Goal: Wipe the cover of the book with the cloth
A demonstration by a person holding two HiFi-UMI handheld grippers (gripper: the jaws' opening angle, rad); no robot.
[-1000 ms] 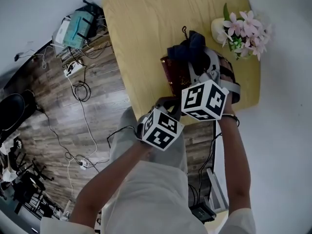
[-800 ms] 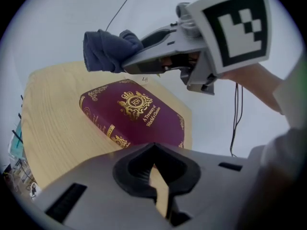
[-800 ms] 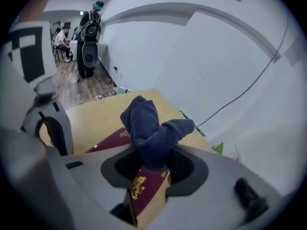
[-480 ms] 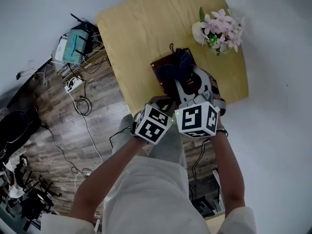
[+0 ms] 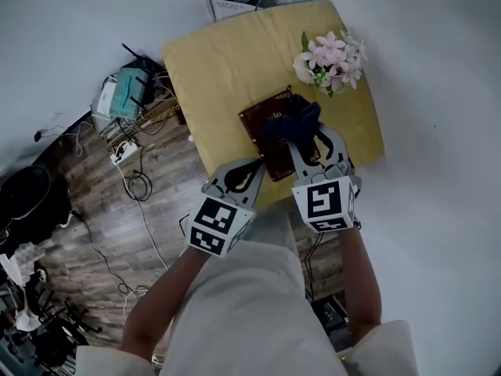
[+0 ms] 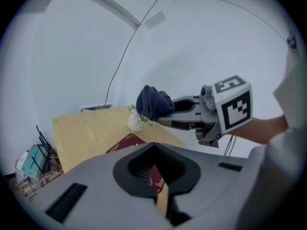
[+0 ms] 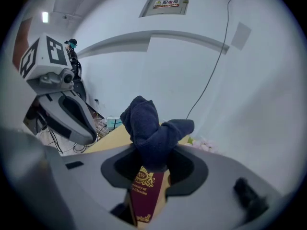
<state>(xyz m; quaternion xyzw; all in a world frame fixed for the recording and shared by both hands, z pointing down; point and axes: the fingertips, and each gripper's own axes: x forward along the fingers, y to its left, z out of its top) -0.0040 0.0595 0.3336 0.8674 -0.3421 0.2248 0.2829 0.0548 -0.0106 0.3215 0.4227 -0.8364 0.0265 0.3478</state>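
A maroon book (image 5: 258, 135) lies flat, cover up, near the front edge of a yellow surface (image 5: 211, 61). Its long axis runs away from the person, with the far end angled slightly left. The right claw (image 5: 313, 139) grips a dark blue cloth (image 5: 291, 121) over the book. The left claw (image 5: 241, 175), closed and empty, hovers by the book's near corner.

Your left grey two-jaw gripper (image 5: 249, 167) sits drawn back near your body, jaws pressed together on nothing. Your right grey gripper (image 5: 309, 135) reaches further forward, forearm extended, jaws clamped on a bunched dark blue cloth (image 5: 291, 121).
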